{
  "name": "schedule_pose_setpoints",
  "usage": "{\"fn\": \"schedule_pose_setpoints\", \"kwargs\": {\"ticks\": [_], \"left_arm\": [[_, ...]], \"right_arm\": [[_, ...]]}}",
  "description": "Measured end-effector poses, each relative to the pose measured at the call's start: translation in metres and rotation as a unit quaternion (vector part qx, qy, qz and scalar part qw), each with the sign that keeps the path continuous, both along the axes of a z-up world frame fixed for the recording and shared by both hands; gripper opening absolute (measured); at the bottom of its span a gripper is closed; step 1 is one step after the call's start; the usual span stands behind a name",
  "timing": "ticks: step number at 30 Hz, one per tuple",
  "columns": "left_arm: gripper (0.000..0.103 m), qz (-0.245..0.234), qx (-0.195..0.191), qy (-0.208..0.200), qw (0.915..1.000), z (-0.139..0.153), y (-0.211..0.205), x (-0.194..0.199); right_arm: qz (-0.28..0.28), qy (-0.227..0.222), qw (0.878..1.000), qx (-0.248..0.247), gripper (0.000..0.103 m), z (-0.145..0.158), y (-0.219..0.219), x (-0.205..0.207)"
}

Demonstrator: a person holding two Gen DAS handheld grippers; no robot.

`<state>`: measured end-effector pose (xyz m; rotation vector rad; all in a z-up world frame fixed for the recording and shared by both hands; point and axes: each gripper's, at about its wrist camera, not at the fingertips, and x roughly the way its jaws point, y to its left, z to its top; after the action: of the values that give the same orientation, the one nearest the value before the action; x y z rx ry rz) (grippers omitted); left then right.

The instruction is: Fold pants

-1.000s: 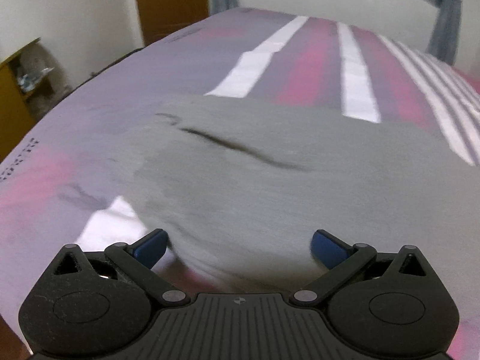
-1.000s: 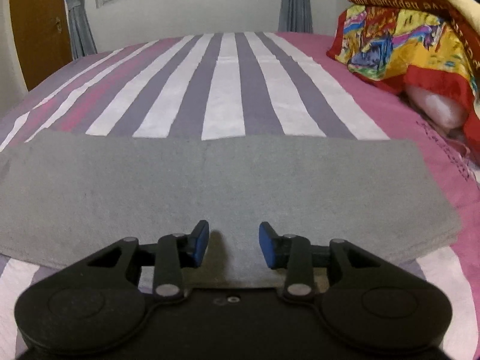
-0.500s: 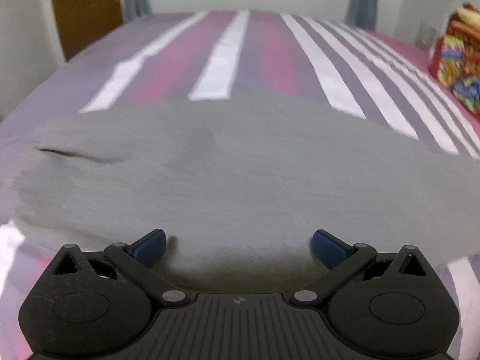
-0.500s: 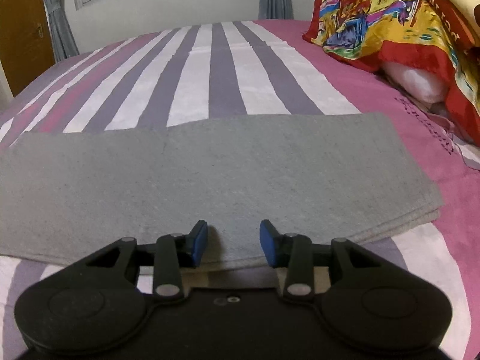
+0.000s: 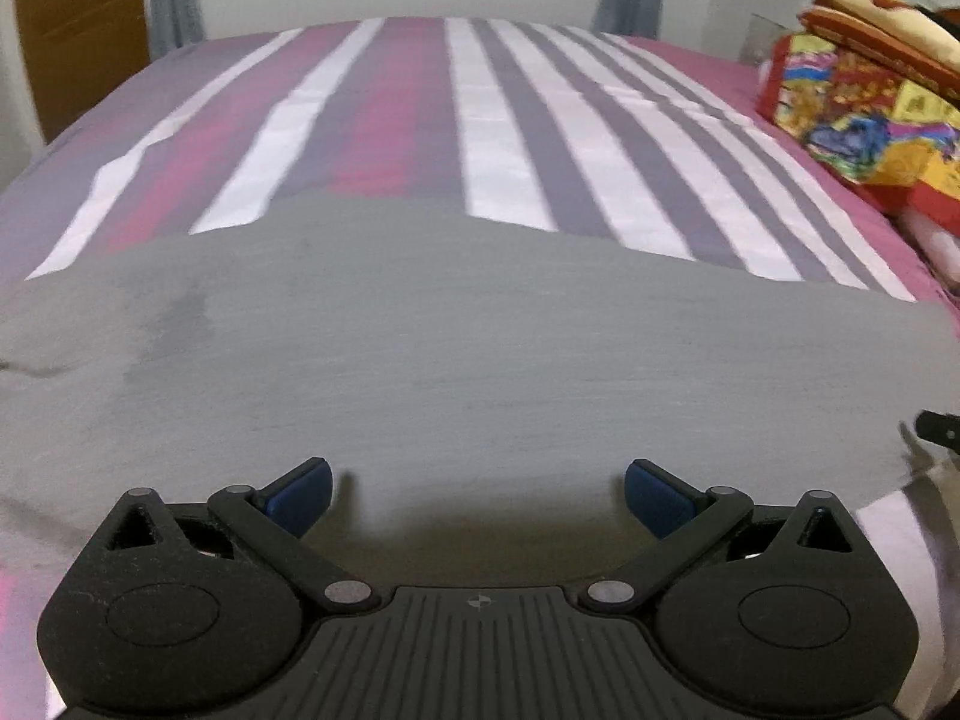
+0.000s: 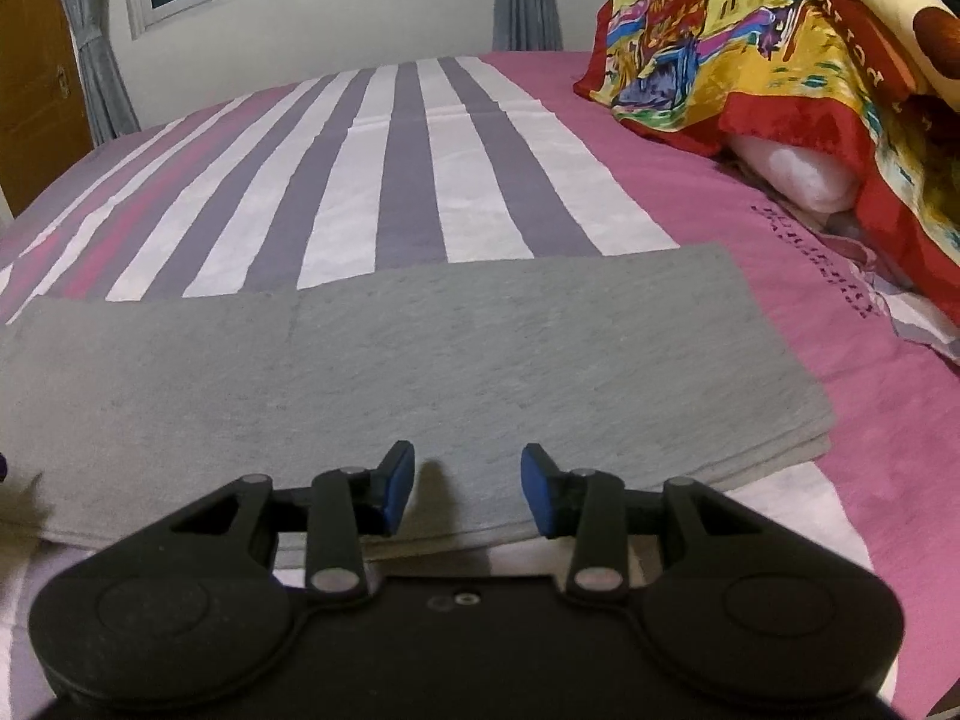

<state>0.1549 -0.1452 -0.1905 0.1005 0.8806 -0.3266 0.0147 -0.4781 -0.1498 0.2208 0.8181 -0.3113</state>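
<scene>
Grey pants (image 5: pixel 480 360) lie flat across the striped bed as a long folded band; they also show in the right wrist view (image 6: pixel 420 360), with stacked layers at the right end. My left gripper (image 5: pixel 478 495) is wide open and empty, low over the near edge of the pants. My right gripper (image 6: pixel 468 483) is partly open and empty, over the near edge towards the right end of the pants. A bit of the right gripper shows at the right edge of the left wrist view (image 5: pixel 936 429).
The bed sheet (image 6: pixel 390 180) has purple, white and pink stripes. A pile of colourful blankets and a white pillow (image 6: pixel 780 78) sits at the right side of the bed. A wooden door (image 5: pixel 78 30) and curtains stand by the far wall.
My left gripper has swung right along the pants, from the left end towards the middle. My right gripper has shifted right and slightly back towards the near edge. Both stayed open.
</scene>
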Motion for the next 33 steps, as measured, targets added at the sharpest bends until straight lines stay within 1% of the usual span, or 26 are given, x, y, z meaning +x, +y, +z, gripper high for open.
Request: {"fn": "schedule_pose_setpoints", "kwargs": {"ticks": [3, 6, 9, 14, 18, 21, 24, 25, 30, 33], "left_arm": [[0.103, -0.012, 0.008, 0.001, 0.9999, -0.004, -0.018, -0.002], [0.103, -0.019, 0.019, 0.021, 0.9994, -0.016, -0.029, -0.001], [0.103, -0.024, 0.037, 0.013, 0.9989, -0.022, -0.034, -0.003], [0.103, -0.011, 0.022, 0.023, 0.9994, -0.016, -0.034, -0.001], [0.103, -0.018, 0.017, 0.018, 0.9995, -0.013, -0.046, -0.002], [0.103, -0.025, 0.018, 0.017, 0.9994, -0.013, -0.057, -0.002], [0.103, -0.029, 0.030, 0.017, 0.9990, -0.017, -0.066, -0.001], [0.103, -0.029, 0.033, 0.017, 0.9989, -0.017, -0.068, -0.002], [0.103, -0.037, 0.028, 0.018, 0.9988, -0.015, -0.075, -0.002], [0.103, -0.037, 0.034, 0.022, 0.9985, -0.018, -0.079, 0.000]], "right_arm": [[-0.003, 0.002, 1.000, 0.006, 0.040, -0.003, -0.004, -0.001], [-0.006, 0.002, 1.000, 0.009, 0.040, -0.006, -0.006, -0.001], [-0.006, -0.002, 1.000, 0.012, 0.040, -0.005, -0.008, -0.002], [-0.015, -0.007, 1.000, 0.012, 0.043, -0.001, -0.017, -0.012], [-0.037, -0.001, 0.999, 0.020, 0.044, 0.000, -0.035, -0.026], [-0.067, 0.003, 0.997, 0.044, 0.045, -0.006, -0.056, -0.037], [-0.097, -0.001, 0.992, 0.081, 0.045, -0.015, -0.075, -0.046], [-0.106, -0.007, 0.989, 0.099, 0.045, -0.018, -0.081, -0.048], [-0.148, -0.039, 0.977, 0.151, 0.044, -0.026, -0.102, -0.051], [-0.175, -0.060, 0.965, 0.187, 0.043, -0.034, -0.117, -0.050]]}}
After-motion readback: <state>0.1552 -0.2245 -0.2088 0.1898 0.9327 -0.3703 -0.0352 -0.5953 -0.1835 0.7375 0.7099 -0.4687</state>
